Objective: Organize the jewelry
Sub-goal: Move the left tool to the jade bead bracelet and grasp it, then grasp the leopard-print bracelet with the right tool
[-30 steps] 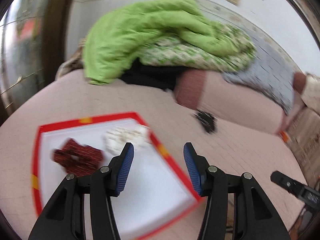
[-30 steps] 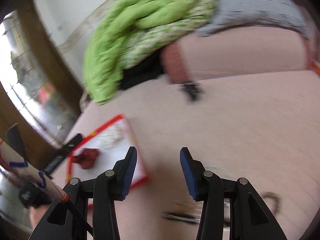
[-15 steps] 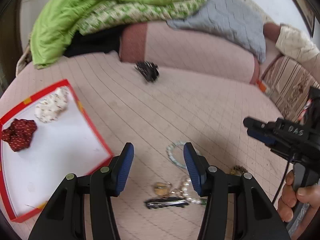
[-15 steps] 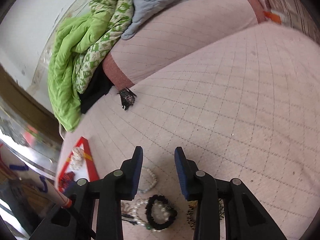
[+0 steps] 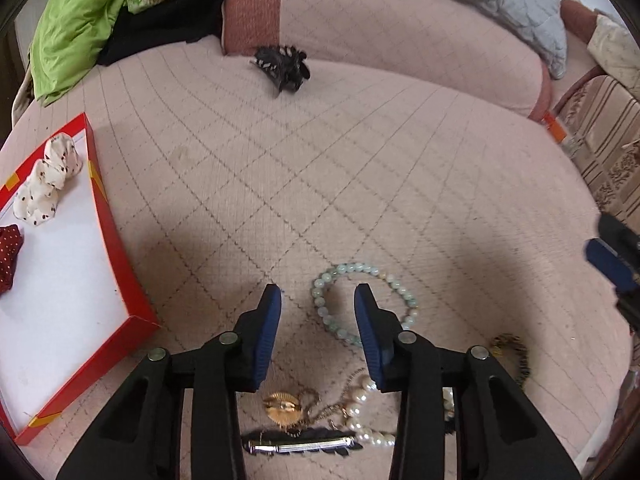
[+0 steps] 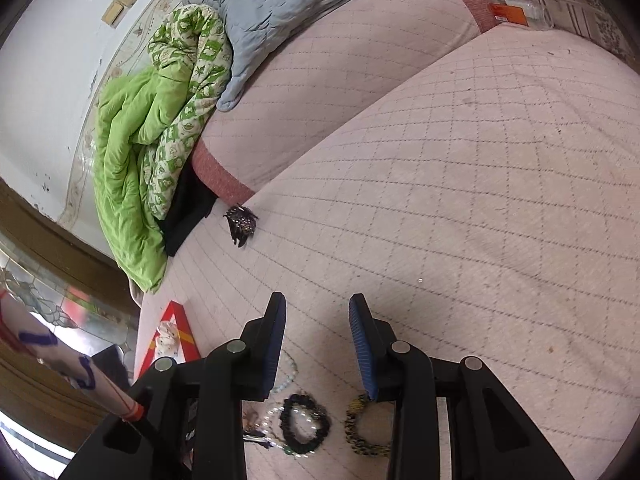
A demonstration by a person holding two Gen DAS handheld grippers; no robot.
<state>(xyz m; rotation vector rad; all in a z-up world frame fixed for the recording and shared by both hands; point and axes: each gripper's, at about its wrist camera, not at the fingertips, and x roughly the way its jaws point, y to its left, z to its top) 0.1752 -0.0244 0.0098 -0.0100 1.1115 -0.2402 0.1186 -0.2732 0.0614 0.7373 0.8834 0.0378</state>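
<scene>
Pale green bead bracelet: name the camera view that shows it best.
The left wrist view. There the pale green bead bracelet lies almost whole on the pink quilt, only its near right side hidden behind a finger of the left gripper. In the right wrist view only a short arc shows beside the right gripper's finger.

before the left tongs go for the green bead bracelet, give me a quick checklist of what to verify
1. Left tongs empty: ok, nothing between the pads; the jaws are closing.
2. Green bead bracelet lined up: ok, its left side lies just ahead of the gap between the tips.
3. Bracelet free of other pieces: ok, it lies apart from the pearl strand and gold brooch.
4. Red tray has room: ok, bare white floor beside the two fabric pieces.
5. Right tongs out of the way: ok, empty, seen only at the right edge of the left view.
6. Pads touching the bracelet: not ok, not yet.
</scene>
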